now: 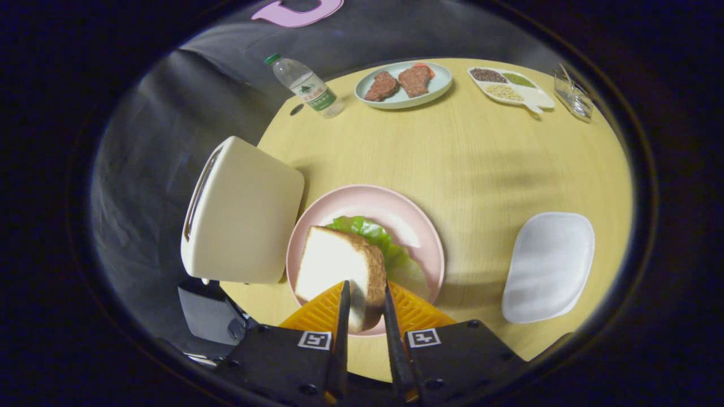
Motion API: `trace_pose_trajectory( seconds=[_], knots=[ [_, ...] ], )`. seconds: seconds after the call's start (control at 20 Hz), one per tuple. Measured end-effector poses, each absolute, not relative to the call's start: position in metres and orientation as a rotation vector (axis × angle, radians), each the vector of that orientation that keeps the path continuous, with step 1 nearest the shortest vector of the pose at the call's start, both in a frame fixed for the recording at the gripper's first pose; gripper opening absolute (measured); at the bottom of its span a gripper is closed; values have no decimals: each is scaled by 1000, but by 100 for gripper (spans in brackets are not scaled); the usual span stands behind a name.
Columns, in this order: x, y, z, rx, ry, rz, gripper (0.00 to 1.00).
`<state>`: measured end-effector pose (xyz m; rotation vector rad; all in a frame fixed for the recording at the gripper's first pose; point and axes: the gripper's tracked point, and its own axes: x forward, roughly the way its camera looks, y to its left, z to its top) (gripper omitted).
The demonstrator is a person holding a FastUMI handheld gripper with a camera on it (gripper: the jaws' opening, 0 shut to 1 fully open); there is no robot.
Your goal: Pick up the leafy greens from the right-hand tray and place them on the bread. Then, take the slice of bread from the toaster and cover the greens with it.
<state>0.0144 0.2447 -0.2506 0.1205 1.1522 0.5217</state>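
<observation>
- Gripper view: the tongs [365,299] are closed on a thick toasted slice of bread [339,263], held over the crinkled green lettuce leaf [376,237] on the round pink plate [421,226].
- Greens look placed; covering remains, beside the cream toaster [243,212] on the yellow wooden counter [481,152].

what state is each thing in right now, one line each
gripper: shut on the bread slice
bread slice: held tilted over the pink plate
leafy greens: on the pink plate, partly under the slice
pink plate: flat on the table
toaster: beside the plate, slot not visibly holding bread
white tray: empty
water bottle: upright, capped
</observation>
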Motion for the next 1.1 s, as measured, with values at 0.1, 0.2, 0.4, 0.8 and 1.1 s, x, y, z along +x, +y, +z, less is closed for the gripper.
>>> trace_pose_trajectory(
  seconds=[0.1,0.2,0.4,0.8,1.1],
  knots=[
    [15,243,-247,90,1118,532,56],
    [16,237,-241,46,1072,534,71],
    [32,222,-219,-49,909,533,100],
    [62,175,-128,-96,465,468,100],
    [62,133,-19,-49,79,364,100]
  ],
)
